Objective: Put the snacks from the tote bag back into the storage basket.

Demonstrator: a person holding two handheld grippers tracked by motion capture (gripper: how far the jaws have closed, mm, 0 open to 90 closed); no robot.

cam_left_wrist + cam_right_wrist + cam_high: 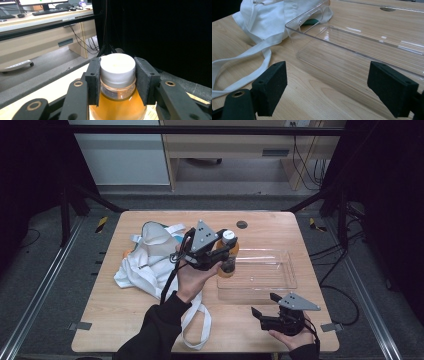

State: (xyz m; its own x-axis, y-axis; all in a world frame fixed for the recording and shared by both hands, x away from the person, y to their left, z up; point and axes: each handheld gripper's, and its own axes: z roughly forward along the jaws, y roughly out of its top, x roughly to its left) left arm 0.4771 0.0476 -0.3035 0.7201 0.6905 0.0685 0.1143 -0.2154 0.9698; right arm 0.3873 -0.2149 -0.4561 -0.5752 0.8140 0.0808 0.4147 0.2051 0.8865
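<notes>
The bottle [229, 254] is a small clear one filled with amber liquid, topped by a ribbed white screw cap; it stands upright, clamped at the cap and neck between the pads of the left claw [226, 251], one pad on each side; in the left gripper view the bottle [118, 82] shows its cap flat on top and its amber shoulder swelling below the neck; seen from the high view its base sits at the left end of the clear tray [280, 285], near the white bag [150, 255].

bottle [229, 254] at tray's [280, 282] left end, cloth bag [150, 257] left of both
</notes>
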